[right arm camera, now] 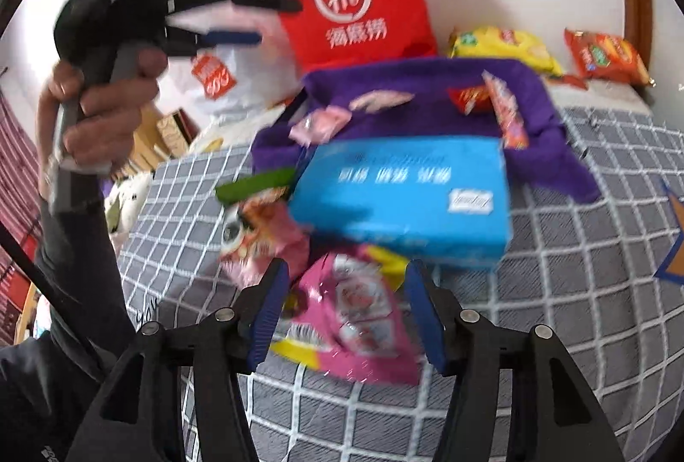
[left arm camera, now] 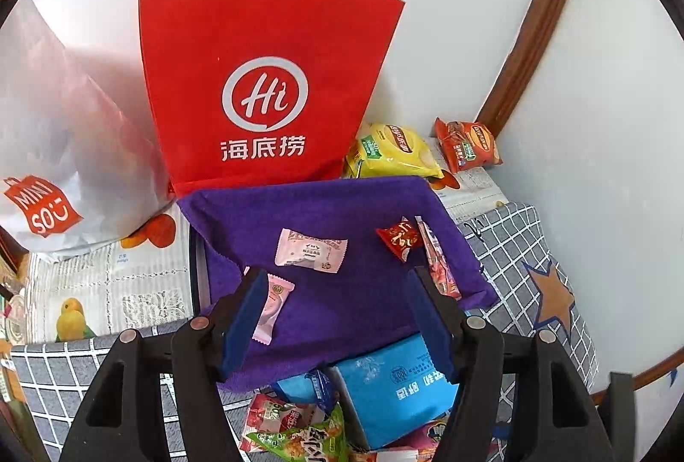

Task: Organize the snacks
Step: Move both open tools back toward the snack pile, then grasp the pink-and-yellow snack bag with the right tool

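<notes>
A purple towel point(left arm camera: 342, 291) lies on the checked bedspread with small snacks on it: a pink wrapped cake point(left arm camera: 310, 250), a second pink packet point(left arm camera: 273, 308), a red candy point(left arm camera: 399, 237) and a long pink stick pack point(left arm camera: 438, 265). My left gripper point(left arm camera: 337, 316) is open and empty above the towel; it also shows raised at the left of the right wrist view point(right arm camera: 252, 19). My right gripper point(right arm camera: 346, 316) is open, its jaws on either side of a pink snack bag point(right arm camera: 363, 316); I cannot tell if they touch it. A blue box point(right arm camera: 406, 196) lies behind it.
A red paper bag point(left arm camera: 265, 77) and a white Miniso bag point(left arm camera: 64, 145) stand at the back wall. Yellow point(left arm camera: 393, 152) and red point(left arm camera: 468, 145) chip bags lie beside them. More snack packs point(left arm camera: 295, 427) lie near the blue box point(left arm camera: 397, 385). The wooden bed frame point(left arm camera: 530, 21) curves at right.
</notes>
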Action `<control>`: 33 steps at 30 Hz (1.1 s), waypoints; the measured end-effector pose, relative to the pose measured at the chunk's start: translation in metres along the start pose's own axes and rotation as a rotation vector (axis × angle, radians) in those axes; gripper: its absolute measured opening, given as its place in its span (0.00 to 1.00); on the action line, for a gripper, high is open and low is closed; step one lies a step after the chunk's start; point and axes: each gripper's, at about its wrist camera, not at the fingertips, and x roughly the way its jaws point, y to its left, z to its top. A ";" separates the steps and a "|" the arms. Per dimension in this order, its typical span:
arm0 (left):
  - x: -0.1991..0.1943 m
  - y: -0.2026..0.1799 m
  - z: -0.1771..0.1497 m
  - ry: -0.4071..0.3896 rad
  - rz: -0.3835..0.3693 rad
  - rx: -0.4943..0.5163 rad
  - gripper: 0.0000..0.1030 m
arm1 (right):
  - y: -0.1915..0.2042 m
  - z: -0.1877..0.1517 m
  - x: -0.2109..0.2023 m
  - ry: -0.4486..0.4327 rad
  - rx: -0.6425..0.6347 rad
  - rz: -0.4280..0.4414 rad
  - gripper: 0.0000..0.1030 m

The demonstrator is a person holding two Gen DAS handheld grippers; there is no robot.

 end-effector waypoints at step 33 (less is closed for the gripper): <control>-0.028 -0.002 0.000 -0.043 -0.014 -0.010 0.66 | -0.046 -0.024 -0.035 0.088 0.029 -0.234 0.71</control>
